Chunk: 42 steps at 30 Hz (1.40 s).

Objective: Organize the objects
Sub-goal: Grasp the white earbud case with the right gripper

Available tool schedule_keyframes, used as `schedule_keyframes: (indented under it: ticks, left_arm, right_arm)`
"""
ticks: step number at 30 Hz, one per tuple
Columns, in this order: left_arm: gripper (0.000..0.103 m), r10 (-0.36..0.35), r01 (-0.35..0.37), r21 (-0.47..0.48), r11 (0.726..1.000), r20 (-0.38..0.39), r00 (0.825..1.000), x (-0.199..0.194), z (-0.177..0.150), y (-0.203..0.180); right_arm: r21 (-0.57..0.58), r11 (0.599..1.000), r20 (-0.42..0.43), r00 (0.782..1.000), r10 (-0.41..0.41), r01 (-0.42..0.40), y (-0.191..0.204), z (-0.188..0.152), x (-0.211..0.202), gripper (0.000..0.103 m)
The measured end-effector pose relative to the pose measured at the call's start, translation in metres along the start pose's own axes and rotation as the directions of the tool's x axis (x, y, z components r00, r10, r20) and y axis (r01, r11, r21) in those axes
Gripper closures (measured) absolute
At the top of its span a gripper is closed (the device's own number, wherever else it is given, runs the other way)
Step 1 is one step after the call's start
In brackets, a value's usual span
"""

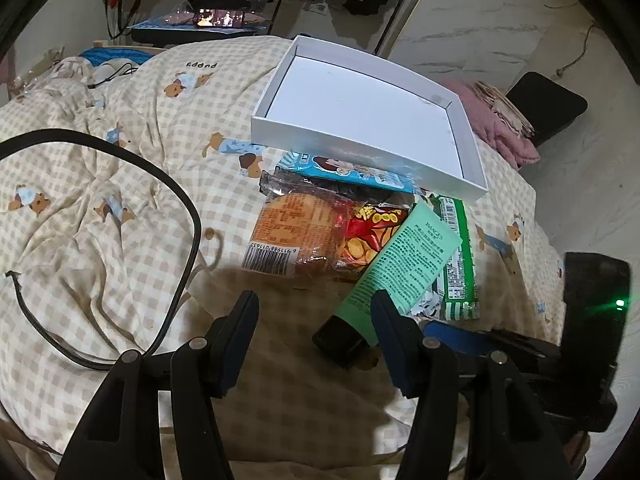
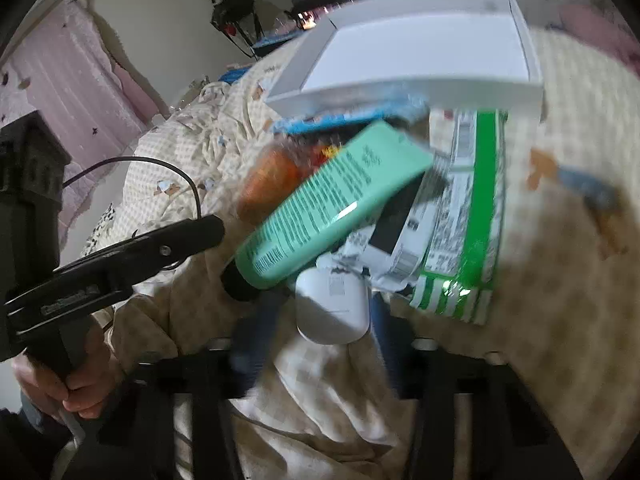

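On the bed (image 1: 120, 200) a shallow box (image 1: 472, 152) lies at the far side, its near edge resting on a pile of snack packets (image 1: 304, 232). A tube (image 1: 400, 264) lies slantwise across the packets, cap end nearest. A flat packet (image 1: 460, 256) lies just right of the tube. A small case (image 2: 332, 304) lies before the tube's cap. A cable (image 1: 176, 208) loops across the bed to the left, well apart from the pile.
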State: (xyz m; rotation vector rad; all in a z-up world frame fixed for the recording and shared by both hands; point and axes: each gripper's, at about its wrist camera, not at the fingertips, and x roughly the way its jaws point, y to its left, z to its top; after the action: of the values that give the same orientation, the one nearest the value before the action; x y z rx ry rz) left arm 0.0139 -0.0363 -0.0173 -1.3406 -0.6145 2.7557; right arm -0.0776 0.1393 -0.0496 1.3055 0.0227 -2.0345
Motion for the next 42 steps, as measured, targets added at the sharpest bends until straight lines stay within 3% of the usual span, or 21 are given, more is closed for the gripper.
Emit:
schedule_keyframes:
  ticks: [22, 24, 26, 27, 30, 32, 34, 37, 42]
  left_arm:
    - [0.041, 0.000, 0.001, 0.025, 1.000, -0.024, 1.000, 0.006, 0.000, -0.005]
    - [0.041, -0.003, 0.003, 0.023, 1.000, -0.026, 1.000, 0.006, 0.000, -0.005]
    - [0.041, -0.003, 0.004, 0.023, 1.000, -0.028, 1.000, 0.006, -0.001, -0.005]
    - [0.041, -0.003, 0.004, 0.023, 1.000, -0.027, 1.000, 0.006, -0.001, -0.005]
    - [0.041, -0.003, 0.003, 0.023, 1.000, -0.028, 1.000, 0.006, -0.001, -0.005]
    - [0.041, -0.005, 0.006, 0.020, 1.000, -0.024, 1.000, 0.005, -0.001, -0.005]
    - [0.041, -0.009, 0.009, 0.014, 1.000, -0.016, 1.000, 0.004, 0.000, -0.004]
    - [0.041, -0.031, 0.031, 0.005, 1.000, 0.021, 0.999, -0.005, 0.004, -0.003]
    - [0.041, -0.104, 0.100, 0.083, 0.992, 0.047, 0.993, -0.012, 0.006, -0.016]
  right_arm:
    - [0.118, 0.990, -0.033, 0.996, 0.082, -0.077, -0.023, 0.002, 0.021, 0.058]
    - [0.143, 0.984, -0.032, 0.994, 0.108, -0.102, -0.026, 0.002, 0.022, 0.053]
    - [0.164, 0.975, -0.023, 0.988, 0.155, -0.150, -0.026, 0.002, 0.024, 0.039]
    - [0.159, 0.975, -0.020, 0.987, 0.161, -0.156, -0.024, 0.001, 0.024, 0.039]
    - [0.158, 0.975, -0.013, 0.988, 0.157, -0.153, -0.023, -0.003, 0.021, 0.039]
    - [0.173, 0.977, -0.010, 0.991, 0.132, -0.128, -0.025, -0.003, 0.021, 0.055]
    - [0.173, 0.975, -0.014, 0.990, 0.143, -0.138, -0.025, -0.004, 0.020, 0.055]
    - [0.074, 0.992, -0.046, 0.993, 0.110, -0.106, -0.008, -0.002, 0.013, 0.055]
    - [-0.006, 0.978, -0.006, 0.978, 0.211, -0.211, 0.006, -0.002, -0.016, 0.055]
